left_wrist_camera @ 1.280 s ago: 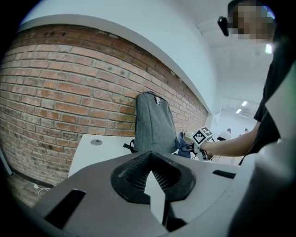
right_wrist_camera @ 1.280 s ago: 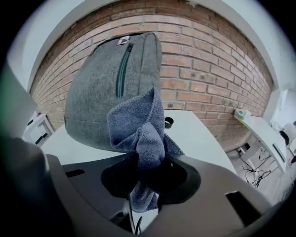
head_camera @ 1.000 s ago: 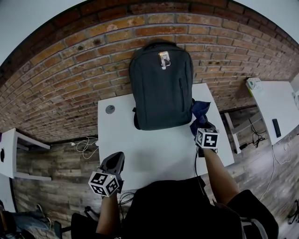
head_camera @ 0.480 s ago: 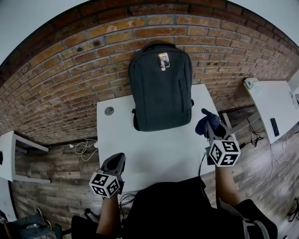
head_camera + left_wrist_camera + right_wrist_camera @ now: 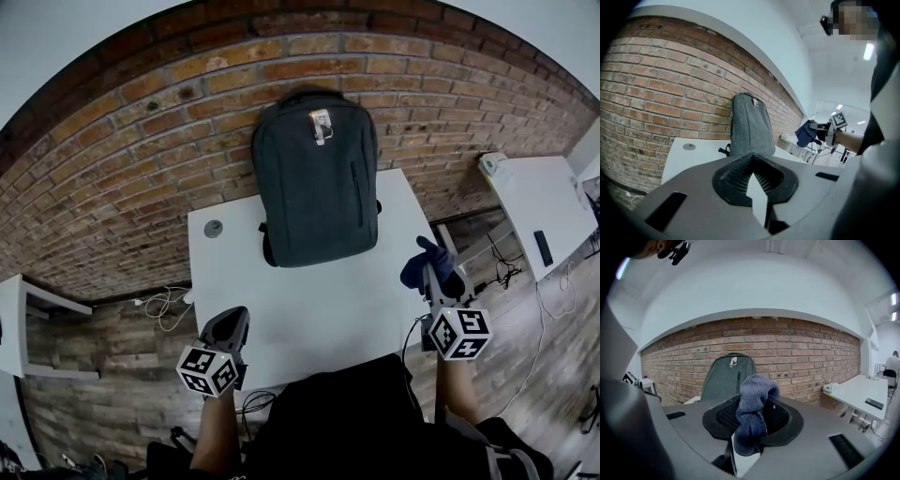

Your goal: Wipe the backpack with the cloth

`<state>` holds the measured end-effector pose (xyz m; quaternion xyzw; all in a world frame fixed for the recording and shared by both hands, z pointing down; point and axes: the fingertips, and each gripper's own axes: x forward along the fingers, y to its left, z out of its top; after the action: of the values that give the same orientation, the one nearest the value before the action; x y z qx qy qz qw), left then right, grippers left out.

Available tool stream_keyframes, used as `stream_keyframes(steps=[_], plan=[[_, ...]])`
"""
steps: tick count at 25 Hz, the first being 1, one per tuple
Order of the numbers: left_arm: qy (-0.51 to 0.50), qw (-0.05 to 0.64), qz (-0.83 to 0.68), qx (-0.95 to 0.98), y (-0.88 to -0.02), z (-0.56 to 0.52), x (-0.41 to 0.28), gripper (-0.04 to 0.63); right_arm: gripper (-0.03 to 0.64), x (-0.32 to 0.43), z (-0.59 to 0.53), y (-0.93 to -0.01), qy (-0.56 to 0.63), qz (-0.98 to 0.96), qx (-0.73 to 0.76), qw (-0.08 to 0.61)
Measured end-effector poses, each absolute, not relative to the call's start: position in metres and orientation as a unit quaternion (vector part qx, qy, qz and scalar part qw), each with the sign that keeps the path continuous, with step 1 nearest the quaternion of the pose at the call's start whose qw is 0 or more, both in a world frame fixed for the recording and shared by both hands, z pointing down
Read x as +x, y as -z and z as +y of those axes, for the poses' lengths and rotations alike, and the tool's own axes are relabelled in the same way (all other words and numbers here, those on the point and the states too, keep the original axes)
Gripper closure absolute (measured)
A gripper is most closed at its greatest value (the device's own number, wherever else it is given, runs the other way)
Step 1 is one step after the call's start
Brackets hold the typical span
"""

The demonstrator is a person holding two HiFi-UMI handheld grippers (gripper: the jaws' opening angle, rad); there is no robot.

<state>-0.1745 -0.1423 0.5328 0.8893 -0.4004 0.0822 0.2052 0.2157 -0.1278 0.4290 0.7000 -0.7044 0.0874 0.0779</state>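
While the dark grey backpack (image 5: 314,187) stands upright and closed on the white table (image 5: 319,300), leaning against the brick wall (image 5: 131,150), the right gripper (image 5: 431,274) hangs past the table's right edge, well apart from it. Its jaws are clamped on the bunched blue cloth (image 5: 420,267). The left gripper (image 5: 228,328) hovers at the near edge, jaws together on nothing.

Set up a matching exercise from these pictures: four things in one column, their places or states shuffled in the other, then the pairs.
1. backpack
2. cloth
3. left gripper
4. round disc

A. held in the right gripper
B. flat on the table, left of the backpack
C. upright against the brick wall
D. holds nothing

Pairs: 1-C, 2-A, 3-D, 4-B.
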Motion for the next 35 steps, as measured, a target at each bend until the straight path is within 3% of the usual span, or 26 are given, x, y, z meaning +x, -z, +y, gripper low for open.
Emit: stream_keyframes(steps=[13, 35], plan=[[-0.088, 0.196, -0.419, 0.882, -0.517, -0.11, -0.171, 0.598, 0.514, 0.194, -0.112, -0.445, -0.137, -0.746, 0.649, 0.065], [-0.086, 0.188, -0.43, 0.879, -0.513, 0.081, -0.085, 0.598, 0.514, 0.237, 0.07, -0.462, -0.151, -0.795, 0.584, 0.06]])
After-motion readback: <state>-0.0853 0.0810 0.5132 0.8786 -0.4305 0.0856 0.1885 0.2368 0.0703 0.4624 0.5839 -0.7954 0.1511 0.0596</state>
